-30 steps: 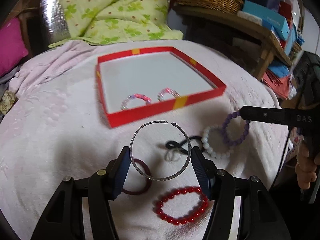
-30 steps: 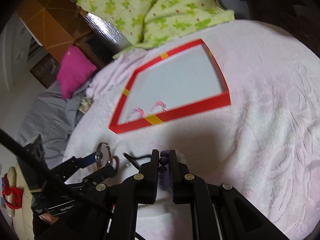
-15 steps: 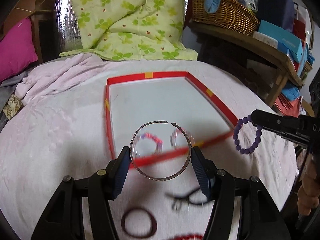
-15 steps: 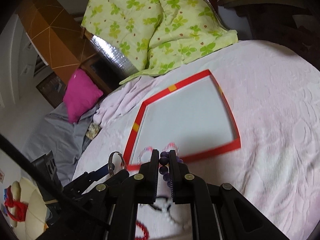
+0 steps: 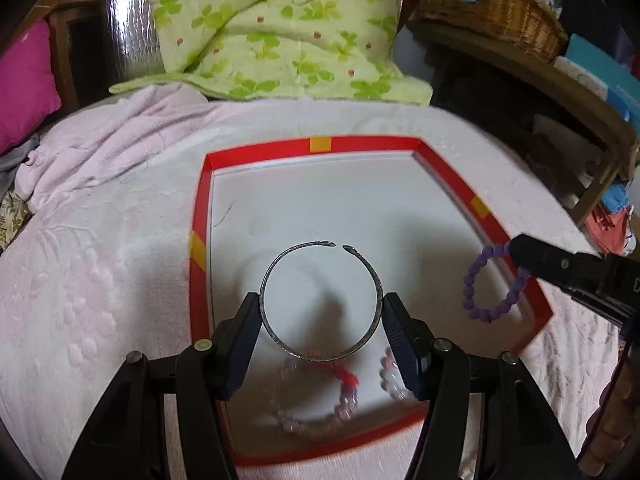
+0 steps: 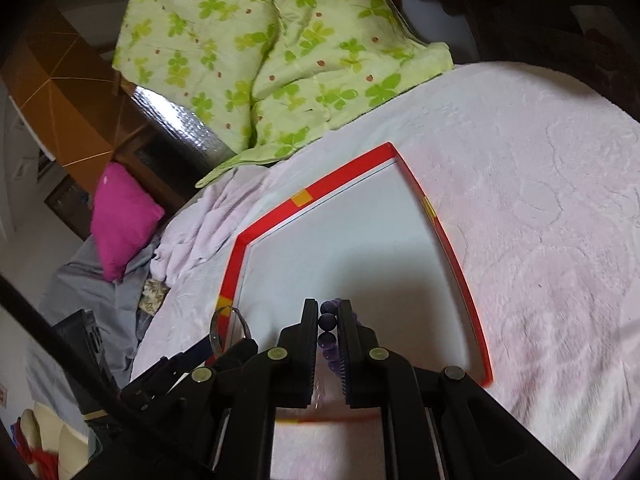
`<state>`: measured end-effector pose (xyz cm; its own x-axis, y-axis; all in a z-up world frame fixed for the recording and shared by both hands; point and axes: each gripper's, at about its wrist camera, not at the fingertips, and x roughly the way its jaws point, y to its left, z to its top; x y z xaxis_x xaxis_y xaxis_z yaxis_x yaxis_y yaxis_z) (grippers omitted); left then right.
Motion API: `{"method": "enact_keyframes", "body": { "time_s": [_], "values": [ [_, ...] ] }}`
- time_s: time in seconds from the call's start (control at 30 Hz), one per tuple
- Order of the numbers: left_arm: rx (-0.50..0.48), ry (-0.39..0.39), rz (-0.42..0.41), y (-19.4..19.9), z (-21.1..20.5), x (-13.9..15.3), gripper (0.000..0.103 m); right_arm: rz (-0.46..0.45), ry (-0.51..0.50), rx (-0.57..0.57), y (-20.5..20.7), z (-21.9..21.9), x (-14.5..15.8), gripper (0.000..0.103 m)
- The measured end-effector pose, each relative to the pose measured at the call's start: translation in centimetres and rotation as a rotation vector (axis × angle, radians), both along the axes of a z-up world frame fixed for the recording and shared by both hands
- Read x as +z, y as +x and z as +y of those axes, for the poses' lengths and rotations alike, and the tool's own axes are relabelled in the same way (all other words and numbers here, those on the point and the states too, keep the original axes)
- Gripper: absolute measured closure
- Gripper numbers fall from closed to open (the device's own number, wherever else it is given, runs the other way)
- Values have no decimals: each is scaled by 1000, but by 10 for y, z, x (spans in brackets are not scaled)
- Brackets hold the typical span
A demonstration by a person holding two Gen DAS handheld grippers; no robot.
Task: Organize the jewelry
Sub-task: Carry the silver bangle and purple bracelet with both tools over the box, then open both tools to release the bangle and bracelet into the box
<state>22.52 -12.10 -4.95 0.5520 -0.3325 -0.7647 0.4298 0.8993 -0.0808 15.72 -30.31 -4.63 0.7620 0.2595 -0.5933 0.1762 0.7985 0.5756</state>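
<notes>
My left gripper [image 5: 320, 320] is shut on a thin metal bangle [image 5: 280, 266], an open ring held across its width above the white floor of the red-rimmed tray [image 5: 364, 143]. Under it two pink and clear bead bracelets [image 5: 344, 400] lie in the tray's near part. My right gripper [image 6: 328, 320] is shut on a purple bead bracelet [image 6: 326, 319]; in the left wrist view that purple bracelet [image 5: 474, 276] hangs from the right gripper [image 5: 516, 250] over the tray's right rim. In the right wrist view the tray [image 6: 344, 170] lies just ahead, with the bangle [image 6: 218, 328] at lower left.
The tray sits on a pale pink blanket [image 5: 92, 264] over a round surface. A green clover quilt [image 5: 272, 28] lies behind, a magenta cushion [image 5: 24, 80] at left, a wicker basket [image 5: 488, 4] and a wooden shelf with boxes at right.
Both grippers have moved forward from over the loose bracelets on the blanket to over the tray, each carrying its bracelet. The red, white and dark bracelets have dropped out of view.
</notes>
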Motion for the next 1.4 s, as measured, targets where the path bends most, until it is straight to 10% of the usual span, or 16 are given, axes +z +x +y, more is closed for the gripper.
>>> {"method": "enact_keyframes", "body": {
  "time_s": [0.37, 0.53, 1.0, 1.4],
  "values": [
    [3, 60, 53, 8, -15, -12, 39, 60, -21, -91, 26, -15, -15, 88],
    [8, 64, 9, -6, -12, 2, 39, 68, -31, -142, 9, -31, -11, 57],
    [130, 140, -113, -64, 62, 16, 37, -14, -77, -61, -42, -10, 24, 57],
    [170, 89, -45, -129, 114, 1, 36, 83, -130, 73, -92, 44, 6, 57]
  ]
}}
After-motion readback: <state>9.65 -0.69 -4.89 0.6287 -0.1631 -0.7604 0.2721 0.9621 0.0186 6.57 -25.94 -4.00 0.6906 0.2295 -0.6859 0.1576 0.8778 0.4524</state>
